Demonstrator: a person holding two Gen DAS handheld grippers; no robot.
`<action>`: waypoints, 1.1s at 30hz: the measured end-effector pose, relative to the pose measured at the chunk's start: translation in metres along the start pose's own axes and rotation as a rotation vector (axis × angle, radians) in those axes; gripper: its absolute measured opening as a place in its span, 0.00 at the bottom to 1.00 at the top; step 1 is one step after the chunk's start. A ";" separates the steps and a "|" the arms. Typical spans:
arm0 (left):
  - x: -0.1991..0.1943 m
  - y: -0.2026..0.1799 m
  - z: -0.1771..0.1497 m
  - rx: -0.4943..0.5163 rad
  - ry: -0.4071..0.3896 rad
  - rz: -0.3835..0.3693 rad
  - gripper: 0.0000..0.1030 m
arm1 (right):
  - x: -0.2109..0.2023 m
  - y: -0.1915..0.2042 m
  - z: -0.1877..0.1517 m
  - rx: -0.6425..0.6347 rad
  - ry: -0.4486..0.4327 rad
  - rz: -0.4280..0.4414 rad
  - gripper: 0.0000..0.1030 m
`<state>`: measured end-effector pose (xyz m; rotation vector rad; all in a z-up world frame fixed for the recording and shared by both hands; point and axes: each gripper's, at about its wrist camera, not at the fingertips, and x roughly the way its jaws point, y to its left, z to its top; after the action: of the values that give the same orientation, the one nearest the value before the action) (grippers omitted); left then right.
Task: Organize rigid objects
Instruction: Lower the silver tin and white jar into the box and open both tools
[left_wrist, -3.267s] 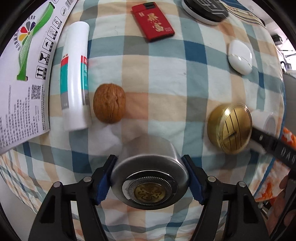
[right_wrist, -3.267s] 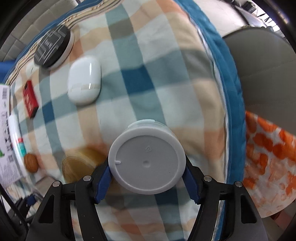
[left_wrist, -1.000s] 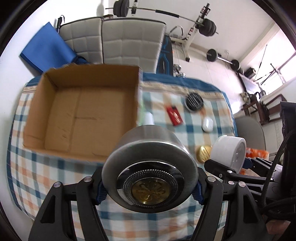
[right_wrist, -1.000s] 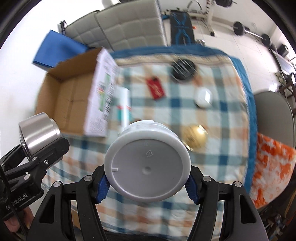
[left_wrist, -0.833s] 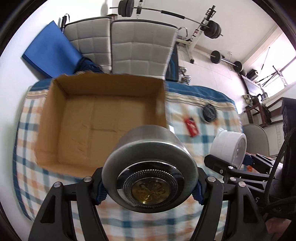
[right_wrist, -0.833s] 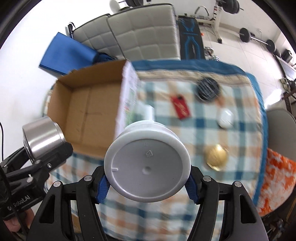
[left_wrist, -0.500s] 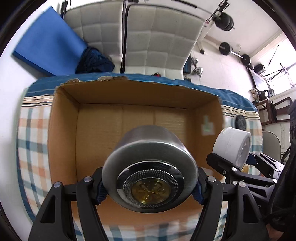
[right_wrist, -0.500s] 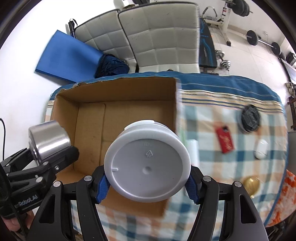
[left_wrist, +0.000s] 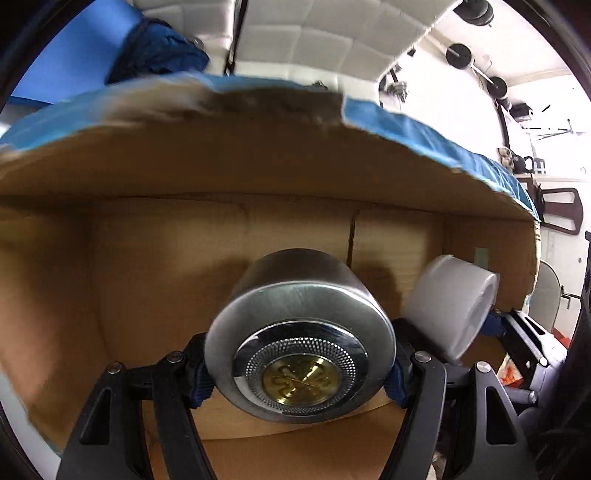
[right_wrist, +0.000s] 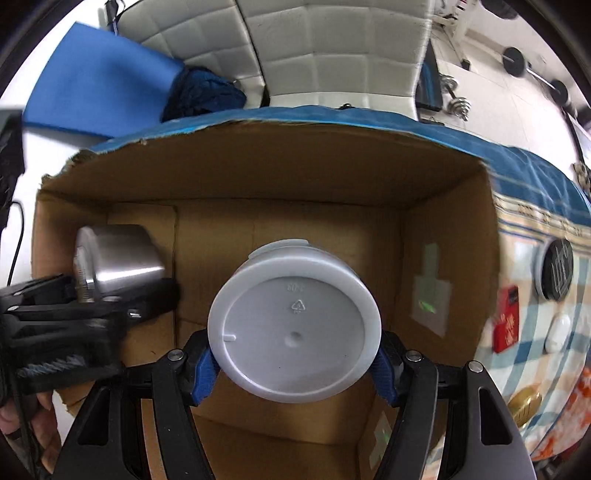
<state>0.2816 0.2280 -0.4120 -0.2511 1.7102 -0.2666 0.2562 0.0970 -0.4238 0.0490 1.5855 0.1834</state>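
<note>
My left gripper (left_wrist: 299, 373) is shut on a round silver tin (left_wrist: 295, 332) with a gold centre and holds it inside the open cardboard box (left_wrist: 166, 266), above its floor. My right gripper (right_wrist: 293, 363) is shut on a white plastic jar (right_wrist: 293, 328) and holds it inside the same box (right_wrist: 288, 195), to the right of the tin. The jar (left_wrist: 450, 299) shows at the right of the left wrist view; the tin (right_wrist: 118, 254) shows at the left of the right wrist view.
On the checked cloth right of the box lie a black round lid (right_wrist: 557, 267), a red packet (right_wrist: 508, 319), a white oval case (right_wrist: 557, 334) and a gold disc (right_wrist: 524, 404). White padded chairs (right_wrist: 332, 48) and a blue mat (right_wrist: 99, 85) stand behind the table.
Both grippers have moved left from over the cloth and down into the cardboard box, each still holding its object. The box now fills both views.
</note>
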 end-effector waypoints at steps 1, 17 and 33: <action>0.006 -0.001 0.003 -0.002 0.017 -0.007 0.67 | 0.004 0.002 0.002 -0.006 0.010 0.000 0.68; 0.009 0.000 0.016 -0.069 0.048 -0.022 0.69 | 0.050 -0.007 0.031 0.032 0.083 0.004 0.72; -0.053 0.011 -0.040 -0.086 -0.116 0.123 1.00 | 0.005 0.013 -0.003 0.062 0.035 -0.024 1.00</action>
<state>0.2503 0.2562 -0.3599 -0.2187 1.6167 -0.0861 0.2518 0.1099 -0.4267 0.0751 1.6263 0.1166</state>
